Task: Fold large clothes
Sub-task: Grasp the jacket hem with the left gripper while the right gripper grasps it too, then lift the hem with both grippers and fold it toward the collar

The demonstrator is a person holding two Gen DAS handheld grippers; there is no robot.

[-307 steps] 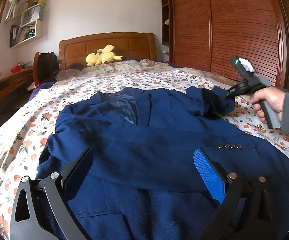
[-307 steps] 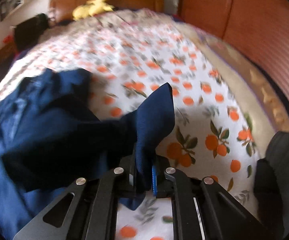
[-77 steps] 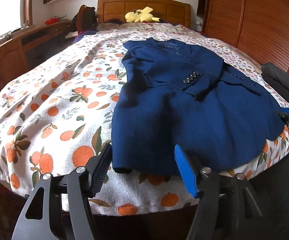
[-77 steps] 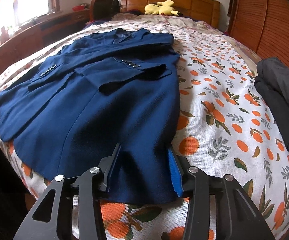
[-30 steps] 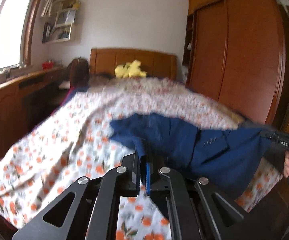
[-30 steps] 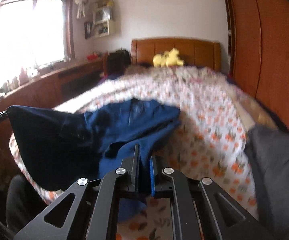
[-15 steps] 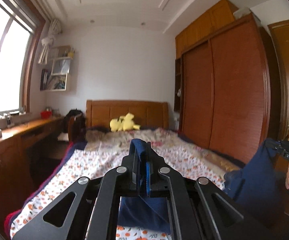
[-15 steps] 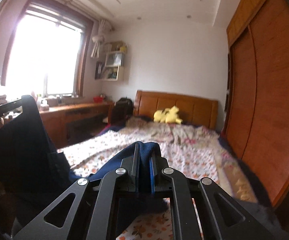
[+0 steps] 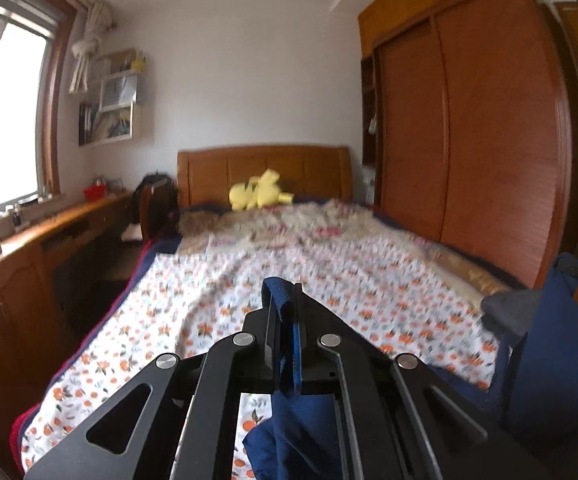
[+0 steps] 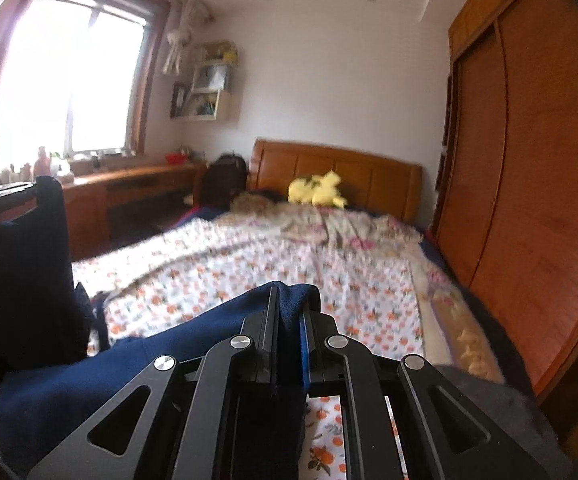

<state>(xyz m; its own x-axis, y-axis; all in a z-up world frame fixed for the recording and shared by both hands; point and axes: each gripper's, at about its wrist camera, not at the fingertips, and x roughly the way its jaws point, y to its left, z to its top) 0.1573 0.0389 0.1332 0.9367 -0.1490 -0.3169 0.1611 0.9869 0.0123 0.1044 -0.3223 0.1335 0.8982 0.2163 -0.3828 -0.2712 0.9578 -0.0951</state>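
Right now the navy suit jacket [image 10: 89,376] hangs off the bed [image 9: 289,280], its hem pinched at one corner between the closed jaws of the left gripper [image 9: 287,336] and at the other by the right gripper [image 10: 289,336]. Judging by this, a fold is mid-way: the lifted end must yet be laid flat and any further folds made.

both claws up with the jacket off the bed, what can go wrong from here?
1. Each claw, left and right, pinches only a narrow bit of the navy jacket; the hanging weight could slip out.
2. The jacket sags between the claws and may land bunched on the bedspread.
3. A dark grey garment lies at the bed's right edge; the swinging jacket could catch it.
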